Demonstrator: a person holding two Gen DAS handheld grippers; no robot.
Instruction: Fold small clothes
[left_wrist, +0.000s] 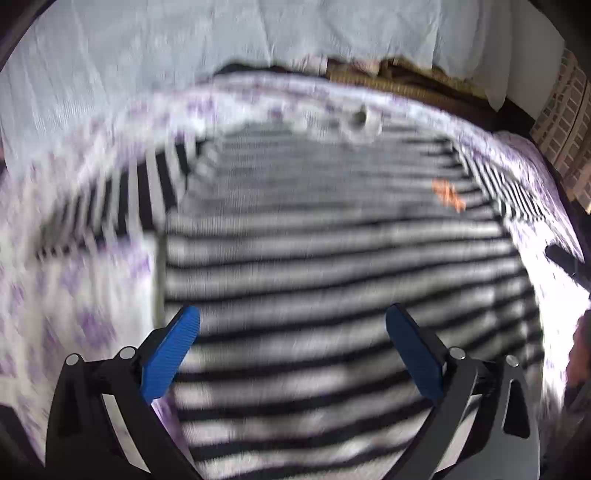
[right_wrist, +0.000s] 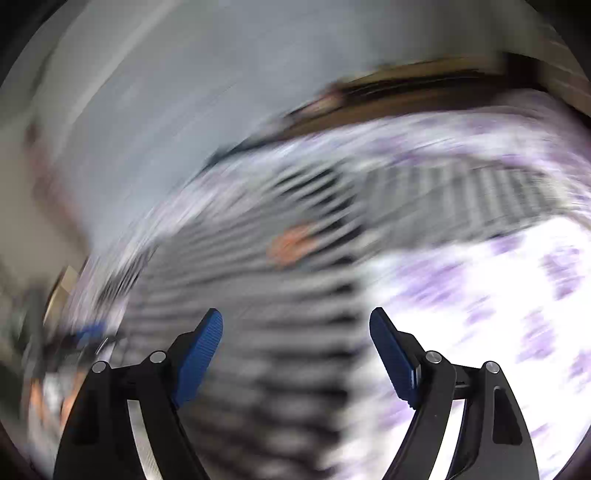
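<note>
Black-and-white striped knit garment (left_wrist: 314, 258) lies flat on purple-flowered bedsheet (left_wrist: 74, 295) for folding; left claw (left_wrist: 293, 328) and right claw (right_wrist: 295, 328) hover wide, empty

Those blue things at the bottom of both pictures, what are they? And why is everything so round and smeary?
They are the rubber pads on two grabbing tools, one in each of a person's hands. Each tool carries a small camera that looks out along its two fingers, so one picture comes from the left gripper and the other from the right gripper. The lens bends everything round, and quick movement smears it. Below lies a black-and-white striped top with a small orange mark, spread on a white sheet with purple flowers. Both tools are open and hold nothing.
</note>
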